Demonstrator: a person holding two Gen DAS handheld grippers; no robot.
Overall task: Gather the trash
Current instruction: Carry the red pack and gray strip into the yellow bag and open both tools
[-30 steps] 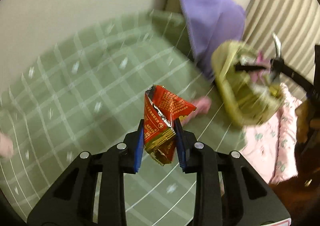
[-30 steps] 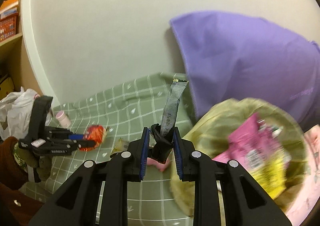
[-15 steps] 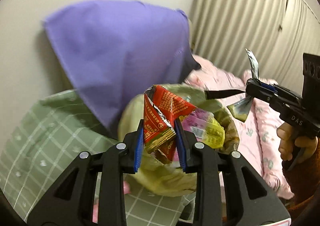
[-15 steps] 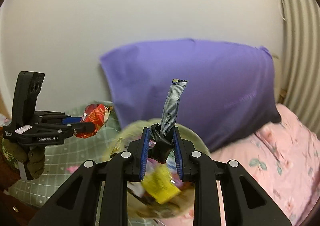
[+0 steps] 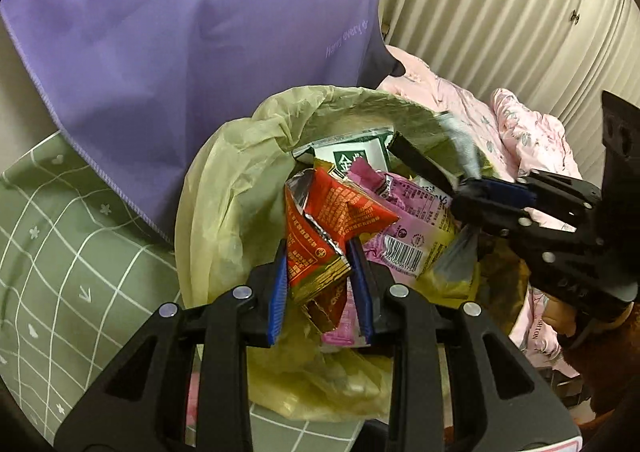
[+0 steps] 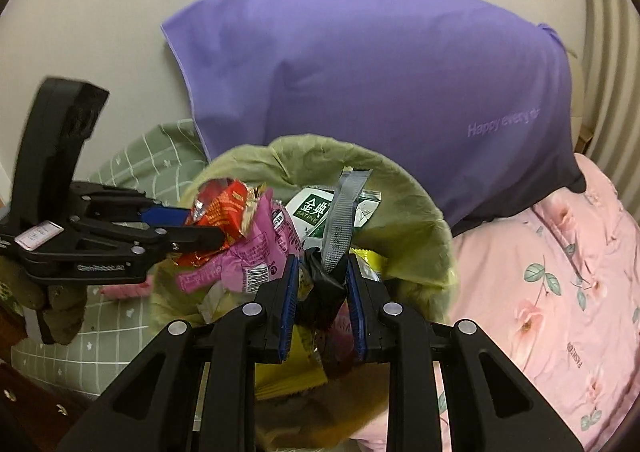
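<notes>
My left gripper [image 5: 320, 284] is shut on a red snack wrapper [image 5: 324, 228] and holds it over the open mouth of a yellow-green trash bag [image 5: 224, 204]. My right gripper [image 6: 322, 292] is shut on a grey and black wrapper strip [image 6: 342, 220], also over the bag [image 6: 408, 220]. The bag holds several wrappers: a pink one [image 5: 404, 228], a green and white one [image 6: 316, 208], a yellow one [image 6: 288, 368]. The left gripper with the red wrapper [image 6: 220, 208] shows in the right wrist view, the right gripper [image 5: 480, 196] in the left wrist view.
A purple pillow [image 6: 380, 92] leans on the wall behind the bag. A green checked sheet [image 5: 60, 252] lies to the left, a pink floral quilt [image 6: 560, 292] to the right. Striped curtains [image 5: 500, 12] hang at the back right.
Both grippers have moved from the green sheet to over the trash bag's mouth, still holding their wrappers. The bag now fills the middle of both views.
</notes>
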